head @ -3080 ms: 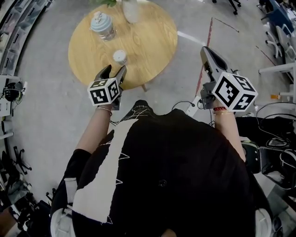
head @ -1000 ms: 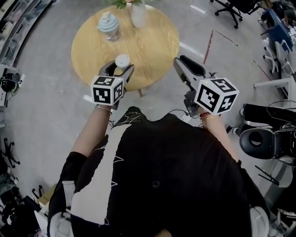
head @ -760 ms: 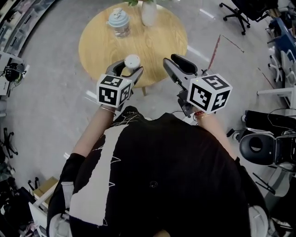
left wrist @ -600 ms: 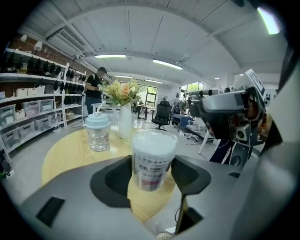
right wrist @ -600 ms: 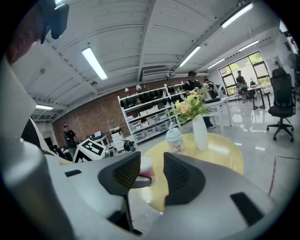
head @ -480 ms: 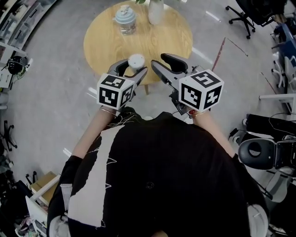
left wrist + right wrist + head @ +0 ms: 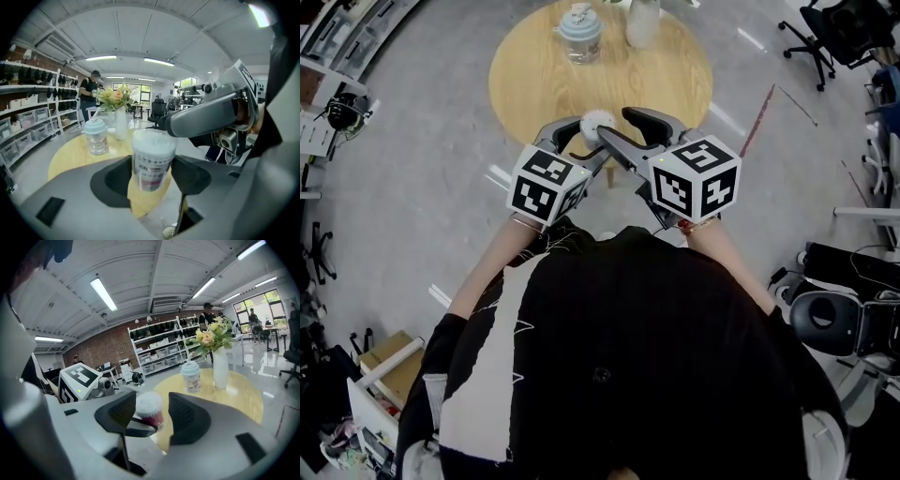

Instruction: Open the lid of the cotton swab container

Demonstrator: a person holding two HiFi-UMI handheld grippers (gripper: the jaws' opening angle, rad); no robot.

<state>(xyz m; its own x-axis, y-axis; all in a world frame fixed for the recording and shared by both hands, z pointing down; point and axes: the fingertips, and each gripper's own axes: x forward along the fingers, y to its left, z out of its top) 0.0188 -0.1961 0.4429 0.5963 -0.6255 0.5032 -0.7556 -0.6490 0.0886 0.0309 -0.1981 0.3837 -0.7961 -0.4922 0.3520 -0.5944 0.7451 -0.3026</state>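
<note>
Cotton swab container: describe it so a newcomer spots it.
At the round wooden table's near edge, the left tongs clamp a small clear tub. Unlike the blue-lidded jar and vase behind, it has a white top and pink-and-white label.

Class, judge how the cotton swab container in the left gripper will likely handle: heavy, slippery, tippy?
Probably light: the cotton swab container looks packed with white swabs. Its clear, smooth wall may twist in the left gripper. Taller than wide, it might tip if nudged.
</note>
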